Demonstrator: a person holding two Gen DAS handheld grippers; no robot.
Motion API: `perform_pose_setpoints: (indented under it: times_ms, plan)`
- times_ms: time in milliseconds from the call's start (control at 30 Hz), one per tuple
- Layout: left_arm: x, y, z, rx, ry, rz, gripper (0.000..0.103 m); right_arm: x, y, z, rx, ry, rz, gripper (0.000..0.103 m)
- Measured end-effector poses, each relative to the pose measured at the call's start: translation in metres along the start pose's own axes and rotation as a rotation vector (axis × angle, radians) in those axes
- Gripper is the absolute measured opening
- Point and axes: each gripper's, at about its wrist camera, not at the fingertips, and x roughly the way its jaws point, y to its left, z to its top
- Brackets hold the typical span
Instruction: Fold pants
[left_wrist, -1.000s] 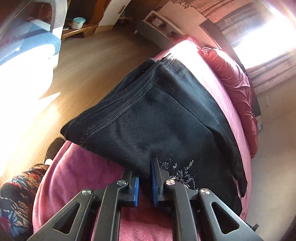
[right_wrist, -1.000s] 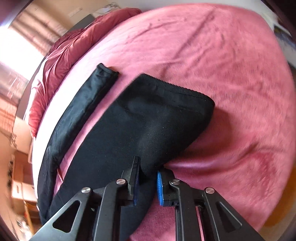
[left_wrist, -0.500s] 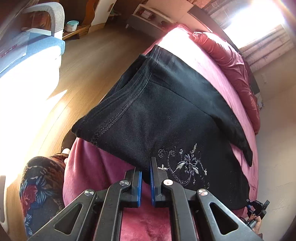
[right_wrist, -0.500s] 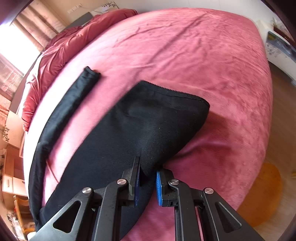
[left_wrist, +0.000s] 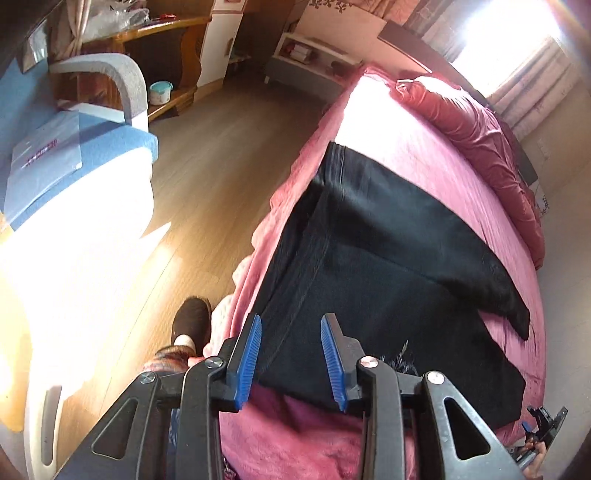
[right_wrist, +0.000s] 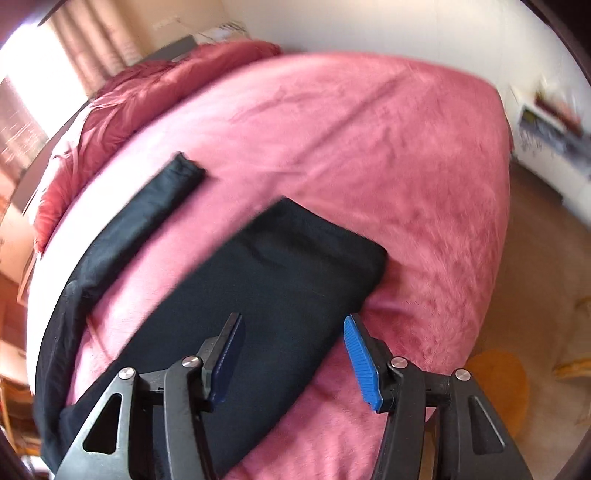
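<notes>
Pants (left_wrist: 388, 266): black, lying flat on the pink bed cover (left_wrist: 417, 162), folded so one leg lies doubled over the body and the other leg runs out long and narrow.
Left view only: you see the stitched seam edge along the bed's side, the wooden floor (left_wrist: 221, 166) at 10 o'clock, a blue-and-white armchair (left_wrist: 85, 158) at 9 o'clock, your slippered foot (left_wrist: 190, 321) at 7 o'clock, and part of the other gripper at 5 o'clock.
Right view only: you see the folded leg's squared end (right_wrist: 332, 266) at centre and the narrow leg's end (right_wrist: 181, 173) at 10 o'clock; this picture is motion-blurred.
Left gripper (left_wrist: 291, 354): your jaws have just been opening and stand partly apart, holding nothing; the pants' near edge shows between the pads, untouched.
Right gripper (right_wrist: 295, 358): your jaws have just been opening and stand wider, empty, above the folded cloth.
Textures: cover plush and fuzzy; pants matte knit; pads (right_wrist: 360, 363) blue and ribbed; red quilt (left_wrist: 476, 122) glossy, bunched at 1 o'clock.
</notes>
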Motion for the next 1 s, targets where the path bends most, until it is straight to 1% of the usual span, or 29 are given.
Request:
perform_pose_setpoints:
  times_ms: [33, 100, 167, 200, 233, 300, 333, 433, 533, 667, 767, 933, 1000]
  plan:
    - [0.005, -0.008, 0.012, 0.003, -0.019, -0.005, 0.034, -0.004, 0.011, -0.002, -0.028, -0.007, 0.013, 0.058]
    - [0.014, -0.021, 0.027, 0.029, -0.043, -0.009, 0.034, -0.009, 0.035, -0.009, -0.086, 0.006, 0.071, 0.061]
    - [0.029, -0.040, 0.038, 0.066, -0.055, -0.010, 0.036, -0.005, 0.066, -0.019, -0.155, 0.046, 0.136, 0.061]
    - [0.036, -0.048, 0.044, 0.079, -0.058, -0.020, 0.039, -0.002, 0.084, -0.027, -0.197, 0.069, 0.164, 0.061]
    - [0.042, -0.056, 0.049, 0.086, -0.055, -0.028, 0.045, 0.000, 0.098, -0.034, -0.227, 0.086, 0.185, 0.061]
    - [0.053, -0.068, 0.058, 0.097, -0.040, -0.034, 0.054, 0.006, 0.132, -0.053, -0.296, 0.133, 0.239, 0.061]
    - [0.060, -0.074, 0.064, 0.103, -0.033, -0.037, 0.056, 0.009, 0.151, -0.065, -0.337, 0.156, 0.267, 0.061]
    - [0.075, -0.087, 0.074, 0.109, -0.007, -0.047, 0.057, 0.014, 0.201, -0.096, -0.443, 0.214, 0.334, 0.061]
    - [0.092, -0.096, 0.088, 0.102, 0.011, -0.048, 0.057, 0.019, 0.240, -0.120, -0.523, 0.258, 0.386, 0.061]
    - [0.108, -0.098, 0.109, 0.073, 0.020, -0.036, 0.055, 0.024, 0.277, -0.142, -0.600, 0.292, 0.420, 0.061]
    - [0.121, -0.096, 0.127, 0.035, 0.026, -0.042, 0.055, 0.026, 0.296, -0.158, -0.635, 0.312, 0.433, 0.061]
    - [0.145, -0.086, 0.155, -0.063, 0.045, -0.051, 0.055, 0.031, 0.309, -0.177, -0.681, 0.335, 0.422, 0.061]
    - [0.155, -0.083, 0.166, -0.099, 0.047, -0.043, 0.055, 0.034, 0.316, -0.175, -0.690, 0.341, 0.411, 0.061]
